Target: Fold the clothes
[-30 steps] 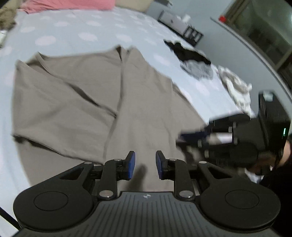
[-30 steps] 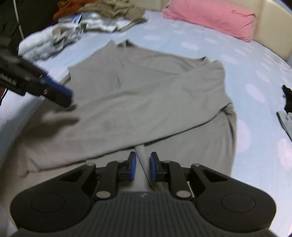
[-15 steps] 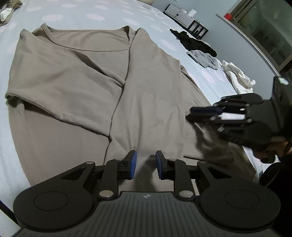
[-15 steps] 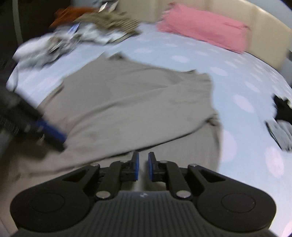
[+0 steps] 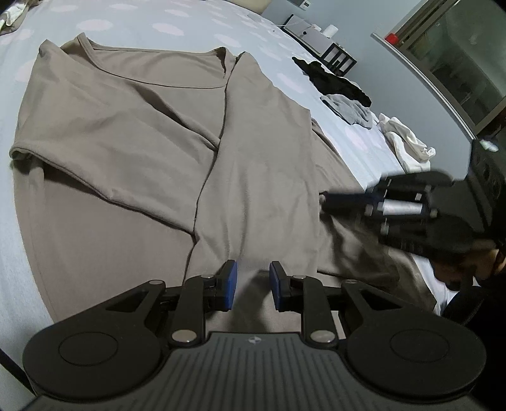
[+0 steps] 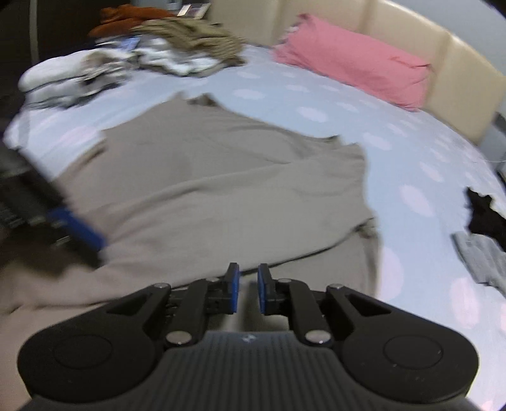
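Taupe shirt [image 5: 151, 151] lies flat on the bed [image 6: 411, 177], sides folded inward; left tool [image 5: 252, 281] and right tool [image 6: 248, 292] hover slightly spread, empty, over its hem for the next fold

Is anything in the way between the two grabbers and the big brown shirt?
Nothing visible is. The left gripper and right gripper both hang right over the brown shirt, near its bottom edge. The other clothes lie off to the side on the bed.
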Demonstrator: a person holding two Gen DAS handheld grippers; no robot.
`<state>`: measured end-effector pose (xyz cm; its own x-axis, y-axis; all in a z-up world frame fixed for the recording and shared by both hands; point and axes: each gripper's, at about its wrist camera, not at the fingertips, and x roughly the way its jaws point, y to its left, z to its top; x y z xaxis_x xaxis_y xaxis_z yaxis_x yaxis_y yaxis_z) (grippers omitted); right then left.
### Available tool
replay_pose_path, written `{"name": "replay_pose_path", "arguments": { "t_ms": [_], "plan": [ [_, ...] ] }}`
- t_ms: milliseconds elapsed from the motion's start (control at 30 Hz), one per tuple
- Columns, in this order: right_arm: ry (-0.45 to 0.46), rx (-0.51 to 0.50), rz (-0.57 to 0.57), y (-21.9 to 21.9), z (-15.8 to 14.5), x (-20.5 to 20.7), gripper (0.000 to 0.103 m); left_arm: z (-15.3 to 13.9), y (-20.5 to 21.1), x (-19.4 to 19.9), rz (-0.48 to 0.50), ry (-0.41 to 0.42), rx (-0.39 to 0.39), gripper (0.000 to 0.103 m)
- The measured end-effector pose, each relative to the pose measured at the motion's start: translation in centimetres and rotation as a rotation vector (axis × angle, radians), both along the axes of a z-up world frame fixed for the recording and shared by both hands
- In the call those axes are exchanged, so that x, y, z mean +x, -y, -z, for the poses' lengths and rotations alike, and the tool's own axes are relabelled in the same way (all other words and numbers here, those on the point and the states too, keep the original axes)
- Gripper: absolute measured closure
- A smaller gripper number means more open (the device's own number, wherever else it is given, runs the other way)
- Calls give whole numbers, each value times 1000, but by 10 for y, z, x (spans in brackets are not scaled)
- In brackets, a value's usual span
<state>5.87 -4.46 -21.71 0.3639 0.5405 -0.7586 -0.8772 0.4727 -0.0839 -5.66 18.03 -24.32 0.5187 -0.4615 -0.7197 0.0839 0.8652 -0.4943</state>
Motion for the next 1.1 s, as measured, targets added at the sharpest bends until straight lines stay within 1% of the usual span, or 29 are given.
{"name": "replay_pose_path", "arguments": {
  "t_ms": [67,100,200,267,333,367,400,433,467,500,567,633,667,733,800,900,1000,1067,1100],
  "plan": [
    [-92,4,0,-2,8,-1,89,0,-1,0,1,0,-7,82],
    [-106,21,11,-4,13,0,89,1,-2,0,1,-1,-10,82],
    [-109,114,37,-12,20,10,89,1,-2,-2,0,0,-12,82],
    [-120,166,70,-18,23,24,92,1,-1,-3,-2,1,-8,82],
    [-103,173,118,-22,24,34,94,1,-1,-5,-9,1,-8,82],
    [-93,175,142,-24,24,39,90,1,-1,-5,-12,0,-8,82],
    [-74,168,175,-23,25,45,90,1,0,-5,-14,-1,-8,82],
    [-71,164,214,-18,23,51,98,1,0,-5,-15,-2,-6,82],
    [-70,161,252,-12,21,56,103,1,0,-5,-14,-1,-3,82],
    [-69,158,291,-6,18,62,103,1,0,-5,-12,0,0,82],
    [-46,154,324,5,8,64,91,1,1,-5,-9,0,5,82],
    [12,155,290,9,-8,58,91,1,1,-4,-6,2,9,82],
    [33,160,250,6,-15,53,89,1,1,-4,-6,3,8,82],
    [51,157,147,-7,-25,45,87,2,1,-4,-5,5,5,82],
    [70,129,39,-32,-27,36,84,2,0,-5,-8,6,-2,82],
    [110,65,-85,-80,-21,20,81,3,0,-5,-17,6,-12,82],
    [131,17,-154,-120,-7,13,82,3,-1,-6,-25,8,-16,82],
    [168,-39,-179,-141,7,13,82,4,-2,-7,-24,8,-22,82],
    [196,-69,-164,-144,12,17,83,4,-2,-7,-25,8,-24,82]
  ]
}}
